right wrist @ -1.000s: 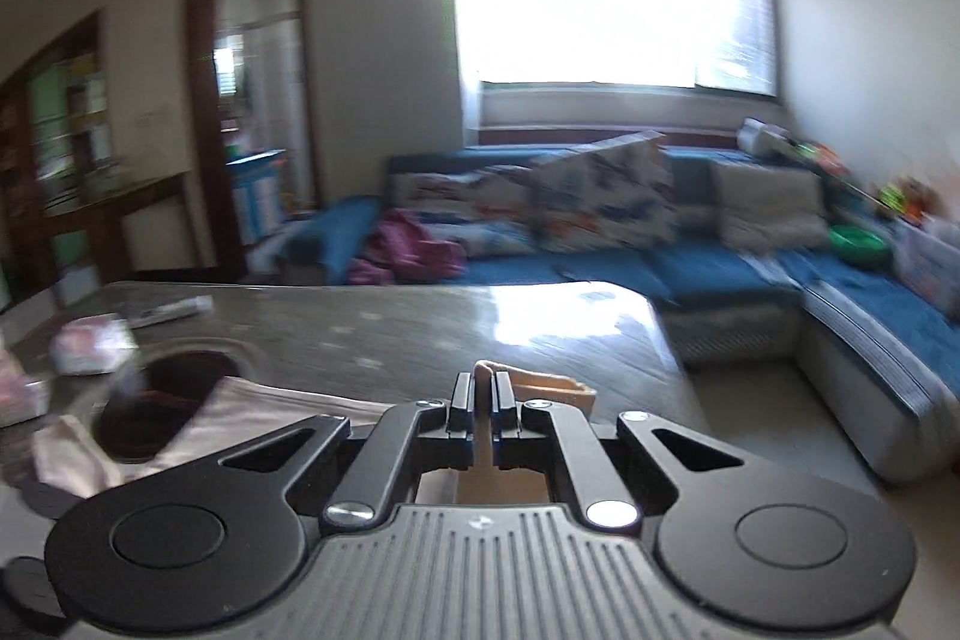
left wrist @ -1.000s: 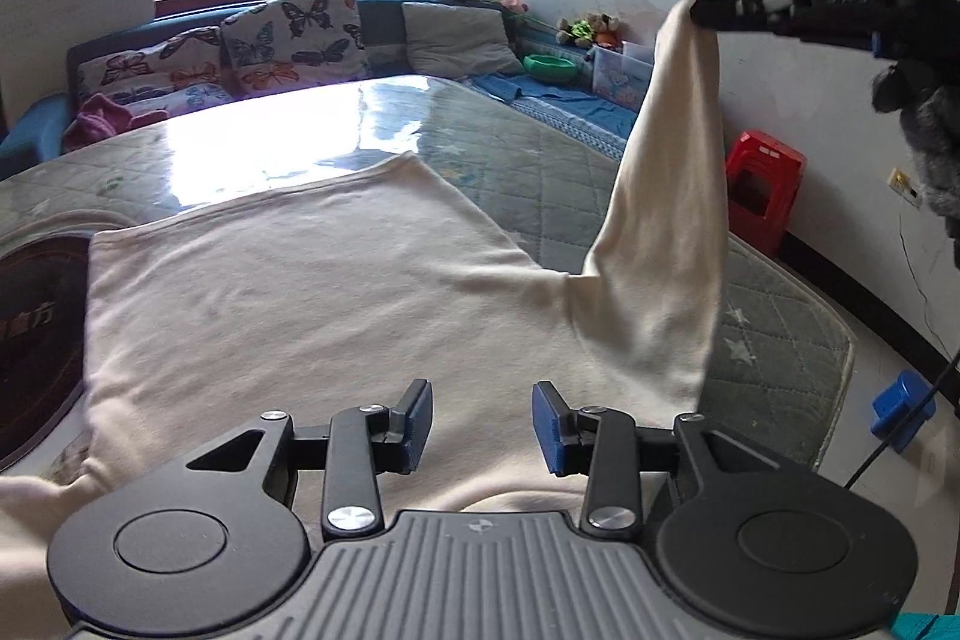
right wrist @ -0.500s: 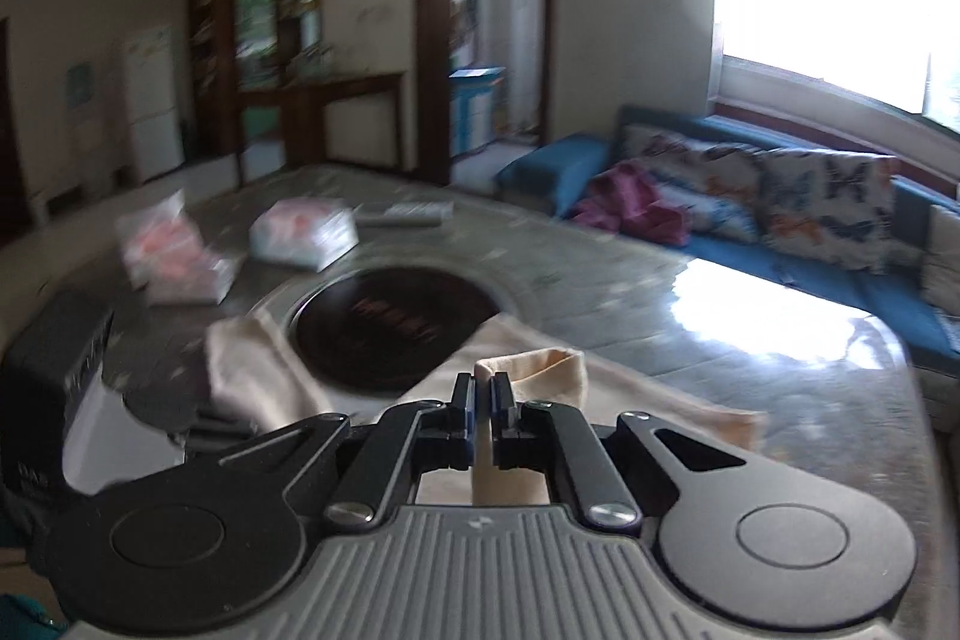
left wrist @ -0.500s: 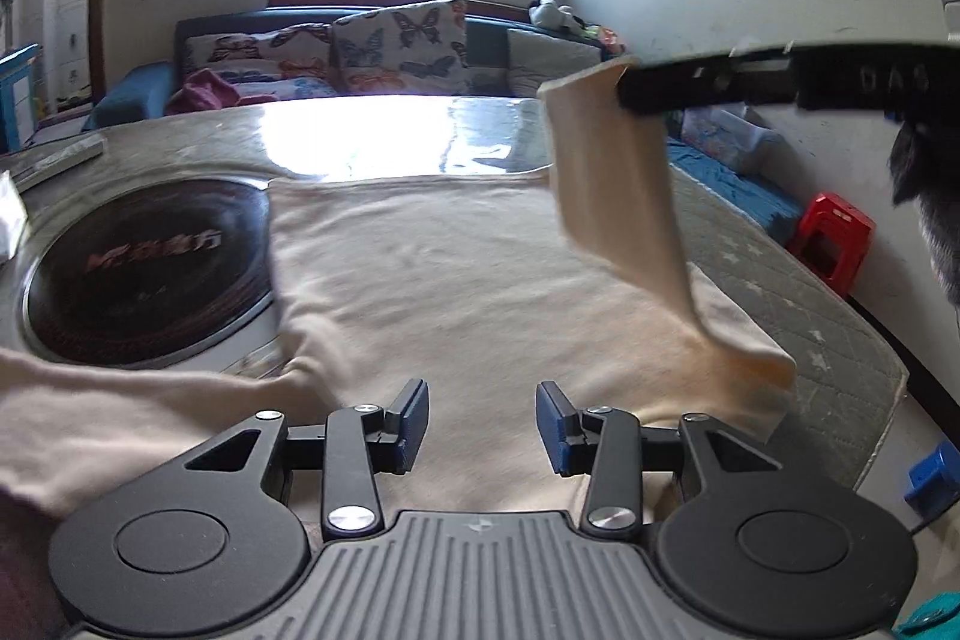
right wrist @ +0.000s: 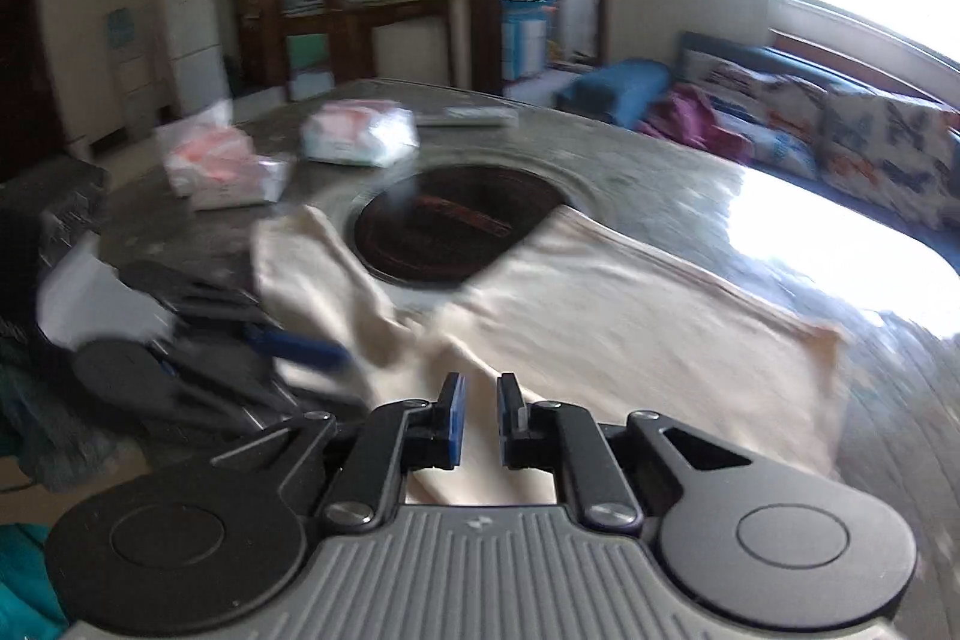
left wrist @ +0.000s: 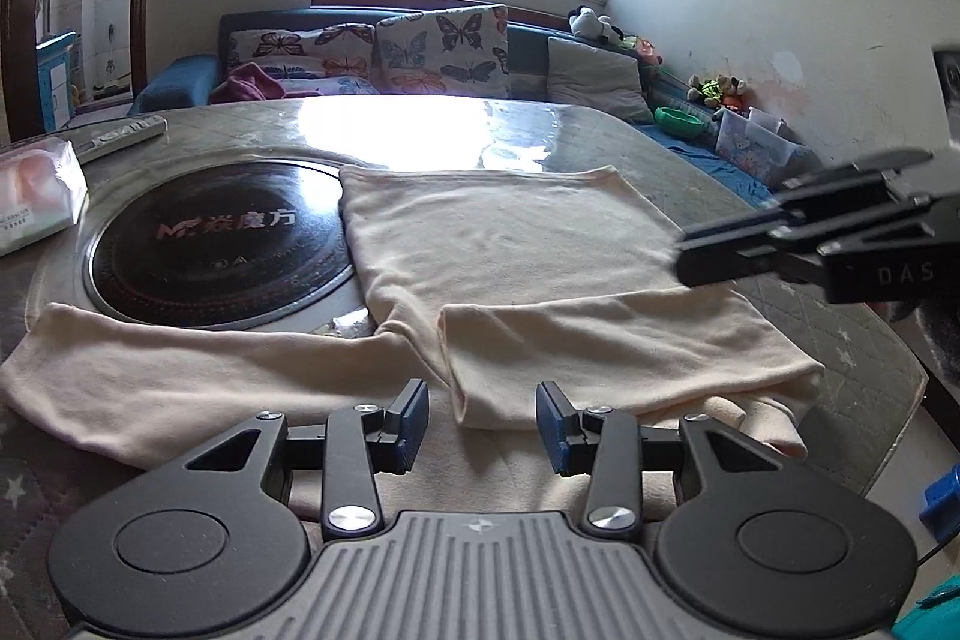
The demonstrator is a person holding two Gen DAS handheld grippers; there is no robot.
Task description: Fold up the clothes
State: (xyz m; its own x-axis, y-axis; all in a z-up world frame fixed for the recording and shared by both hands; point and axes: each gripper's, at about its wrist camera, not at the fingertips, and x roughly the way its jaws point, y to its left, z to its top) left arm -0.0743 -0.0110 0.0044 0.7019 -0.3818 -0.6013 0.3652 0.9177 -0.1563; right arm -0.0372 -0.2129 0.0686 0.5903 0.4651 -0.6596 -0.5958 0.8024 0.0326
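Note:
A cream long-sleeved shirt (left wrist: 510, 244) lies spread on the round table, also seen in the right wrist view (right wrist: 630, 328). Its right sleeve (left wrist: 600, 346) lies folded flat across the body; the other sleeve (left wrist: 150, 376) stretches out to the left. My left gripper (left wrist: 483, 421) hovers open over the shirt's near edge with nothing between its pads. My right gripper (right wrist: 480, 415) is just above the folded sleeve, its jaws opening with a narrow gap, the pads not pressing on the cloth. Its fingers (left wrist: 720, 262) reach in from the right in the left wrist view.
A black induction hob (left wrist: 216, 244) is set into the table (left wrist: 420, 130), partly under the shirt. Tissue packs (left wrist: 36, 196) (right wrist: 360, 133) and a remote (left wrist: 120, 136) lie on the far left side. A blue sofa (left wrist: 420, 52) stands beyond the table.
The right gripper brought the raised sleeve down and leftwards across the shirt's body, where it now lies flat. Its jaws, shut on the sleeve before, have parted. The left gripper shifted sideways, still open.

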